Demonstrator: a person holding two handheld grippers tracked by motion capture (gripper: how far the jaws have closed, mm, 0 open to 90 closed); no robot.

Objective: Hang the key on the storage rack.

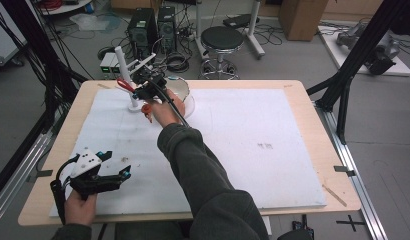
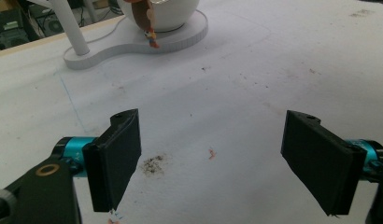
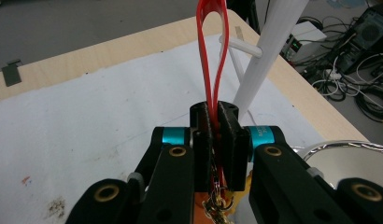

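Note:
My right gripper (image 3: 217, 126) is shut on a red loop strap (image 3: 206, 56) that sticks up past its jaws. A small chain (image 3: 217, 200) hangs below the jaws. The loop's top is close to a side peg (image 3: 238, 45) of a white stand's post (image 3: 269, 51). From above, the right gripper (image 1: 143, 87) is at the far left of the mat, with the red loop (image 1: 124, 85) beside the white stand (image 1: 122, 60). An orange-brown charm (image 1: 148, 112) dangles under the hand. My left gripper (image 1: 117, 164) rests open near the front left edge, nothing between its pads (image 2: 117, 158).
A round bowl-like dish (image 1: 185, 92) sits on the stand's flat white base (image 2: 133, 44), just right of the post (image 2: 70, 23). A white mat (image 1: 253, 145) covers the wooden table (image 1: 318, 115). Small dirt specks (image 2: 154, 164) mark the mat. A stool and computers stand beyond the table's far edge.

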